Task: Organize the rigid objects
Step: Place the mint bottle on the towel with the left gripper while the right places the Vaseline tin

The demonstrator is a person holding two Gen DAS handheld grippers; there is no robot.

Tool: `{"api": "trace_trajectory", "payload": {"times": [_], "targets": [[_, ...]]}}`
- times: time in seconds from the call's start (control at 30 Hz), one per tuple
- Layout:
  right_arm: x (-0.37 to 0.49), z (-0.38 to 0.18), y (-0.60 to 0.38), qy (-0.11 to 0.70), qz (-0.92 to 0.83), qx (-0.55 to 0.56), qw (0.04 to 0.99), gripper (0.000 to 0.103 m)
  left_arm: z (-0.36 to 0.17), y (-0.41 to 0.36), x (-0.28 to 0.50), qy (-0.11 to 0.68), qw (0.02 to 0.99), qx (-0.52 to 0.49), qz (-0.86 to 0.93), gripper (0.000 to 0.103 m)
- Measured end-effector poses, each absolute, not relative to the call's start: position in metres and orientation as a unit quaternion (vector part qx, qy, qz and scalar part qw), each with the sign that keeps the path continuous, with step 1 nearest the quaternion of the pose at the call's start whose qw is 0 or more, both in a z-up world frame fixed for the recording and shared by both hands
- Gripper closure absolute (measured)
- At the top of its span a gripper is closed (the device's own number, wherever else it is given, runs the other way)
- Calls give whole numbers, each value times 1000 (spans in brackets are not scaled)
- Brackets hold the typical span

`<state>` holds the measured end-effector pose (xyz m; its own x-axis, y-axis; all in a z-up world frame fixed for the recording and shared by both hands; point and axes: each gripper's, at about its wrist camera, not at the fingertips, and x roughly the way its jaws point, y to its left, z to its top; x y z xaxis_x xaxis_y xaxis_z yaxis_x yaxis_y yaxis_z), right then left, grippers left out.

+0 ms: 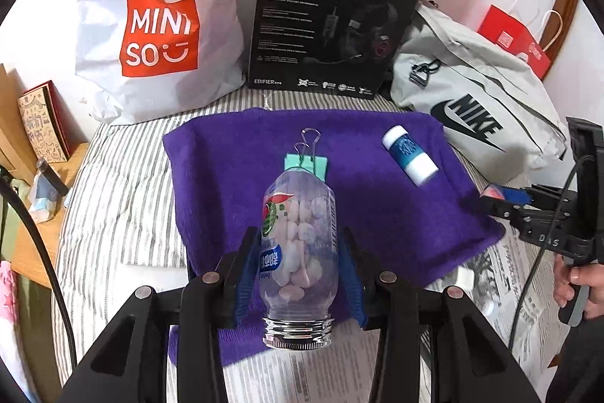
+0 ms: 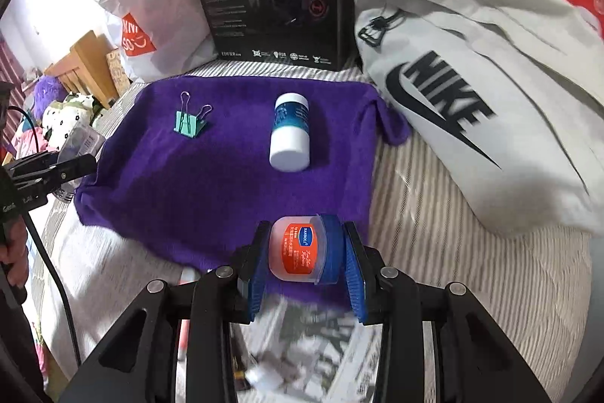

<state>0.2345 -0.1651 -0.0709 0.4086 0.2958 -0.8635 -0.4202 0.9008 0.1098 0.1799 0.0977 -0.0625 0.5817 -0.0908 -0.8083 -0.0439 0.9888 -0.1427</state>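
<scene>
My left gripper (image 1: 298, 248) is shut on a clear candy bottle (image 1: 300, 244) with a silver cap, held over the near edge of a purple towel (image 1: 377, 214). My right gripper (image 2: 302, 252) is shut on a small orange jar with a blue lid (image 2: 302, 252), held over the towel's (image 2: 226, 176) near edge. On the towel lie a green binder clip (image 2: 190, 123), partly hidden behind the bottle in the left wrist view (image 1: 319, 165), and a white and teal bottle (image 2: 290, 135), on its side (image 1: 409, 153).
Behind the towel stand a Miniso bag (image 1: 158, 25), a black headset box (image 1: 332, 17) and a grey Nike bag (image 1: 483, 101). Newspaper (image 2: 321, 338) lies at the near edge of the striped bed. A wooden shelf (image 1: 34, 153) is on the left.
</scene>
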Motion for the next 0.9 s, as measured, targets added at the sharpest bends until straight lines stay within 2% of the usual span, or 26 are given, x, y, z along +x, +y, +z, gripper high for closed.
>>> {"api": "trace_trajectory", "payload": {"times": [0.5, 0.83, 0.9], "targets": [[281, -126, -125, 537, 209, -97, 811, 66, -102, 125, 229, 489, 868, -83, 7, 64], [279, -130, -120, 523, 212, -110, 818, 66, -117, 122, 261, 503, 861, -78, 13, 64], [279, -130, -121, 526, 215, -108, 816, 60, -119, 121, 266, 506, 859, -75, 14, 64]]}}
